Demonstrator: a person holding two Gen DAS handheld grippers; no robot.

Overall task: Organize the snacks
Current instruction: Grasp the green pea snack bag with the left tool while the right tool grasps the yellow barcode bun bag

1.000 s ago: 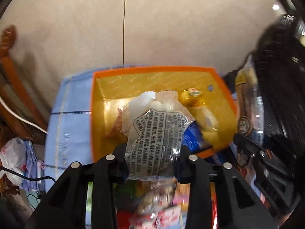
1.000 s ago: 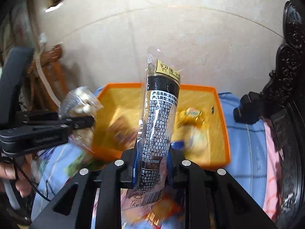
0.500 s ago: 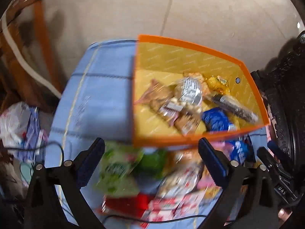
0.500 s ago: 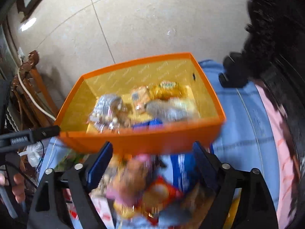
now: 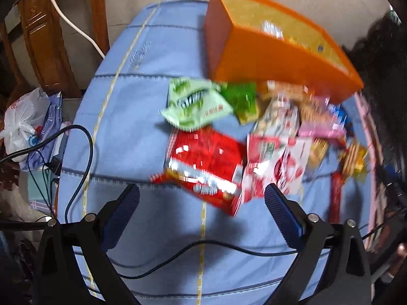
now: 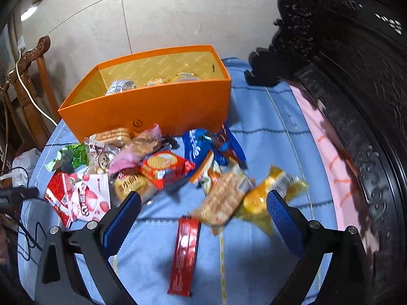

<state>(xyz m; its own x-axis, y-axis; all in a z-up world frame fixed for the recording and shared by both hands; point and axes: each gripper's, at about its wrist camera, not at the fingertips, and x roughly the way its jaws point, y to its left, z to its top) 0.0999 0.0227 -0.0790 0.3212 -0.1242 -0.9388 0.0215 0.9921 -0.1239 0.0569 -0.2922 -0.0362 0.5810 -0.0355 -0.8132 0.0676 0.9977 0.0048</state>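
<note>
My left gripper (image 5: 202, 198) has its jaws spread wide with nothing between them; they sprang apart within the last second, and the right gripper (image 6: 203, 203) has just been opening too, its jaws likewise bare. Both point steeply down at the heap, which I judge is the stance for choosing the next packet.

Just ahead of the left jaws lies a shiny red foil snack bag (image 5: 203, 164), with a pale green crinkled pouch (image 5: 194, 105) beyond it; blur hides the print. Between the right jaws I see a tan cracker packet (image 6: 223, 202) and a yellow wrapped cake (image 6: 269, 198) overlapping it, and a long red stick wrapper (image 6: 184, 254) lying alone nearer the camera.

Further out, the loose snacks sprawl on the blue quilted cloth (image 6: 269, 137) against the near wall of the orange cardboard box (image 6: 152, 106), which already holds a few wrapped pieces on its yellow lining. Most of the pile is outside it, so I reckon the sorting is far from done. A black cable (image 5: 203, 247) trails across the cloth under my left jaws and could snag.
</note>
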